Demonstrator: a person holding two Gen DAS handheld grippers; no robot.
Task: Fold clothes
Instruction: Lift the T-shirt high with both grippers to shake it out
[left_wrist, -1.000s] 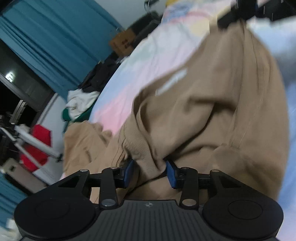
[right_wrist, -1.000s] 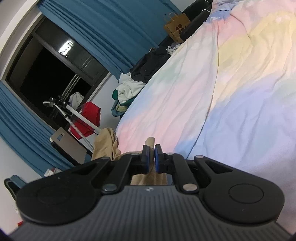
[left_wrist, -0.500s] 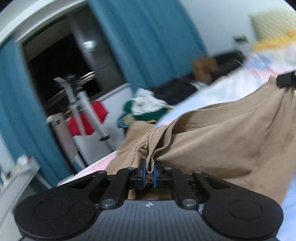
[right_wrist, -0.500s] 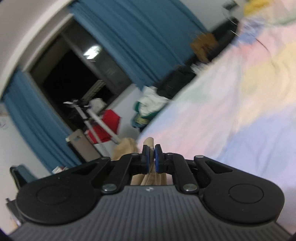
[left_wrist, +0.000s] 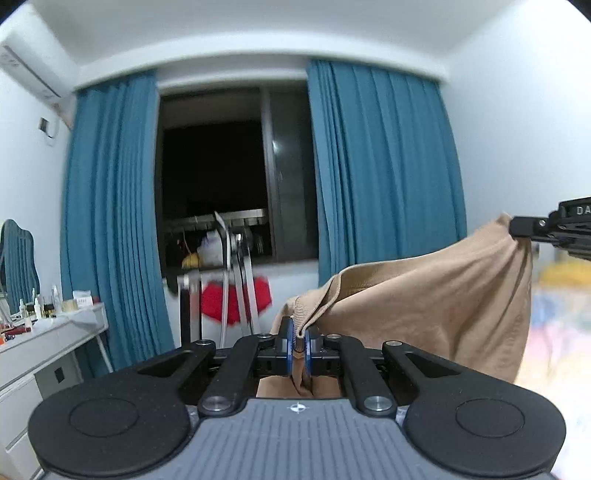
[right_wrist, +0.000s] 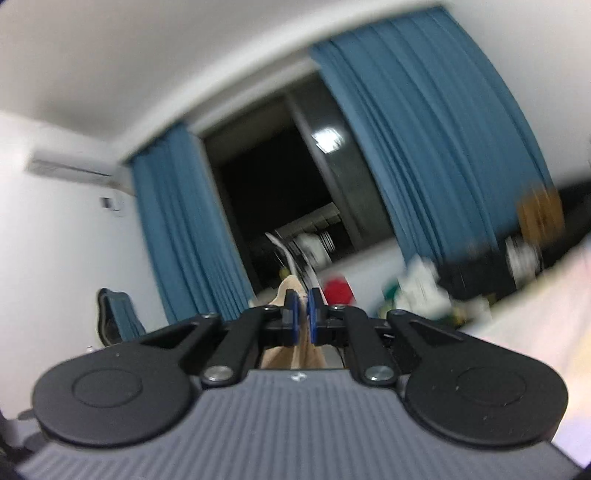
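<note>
Left hand-held gripper (left_wrist: 298, 339) pinched shut on the ribbed hem of the tan garment (left_wrist: 424, 302). Cloth strung rightward and slightly upward in the air to the right hand-held gripper (right_wrist: 302, 320), likewise clamped on a tan edge. Long axis running gripper to gripper, body sagging below, bed (left_wrist: 554, 332) blurred beyond. Probably ready for lowering flat, both ends equally controlled.
</note>
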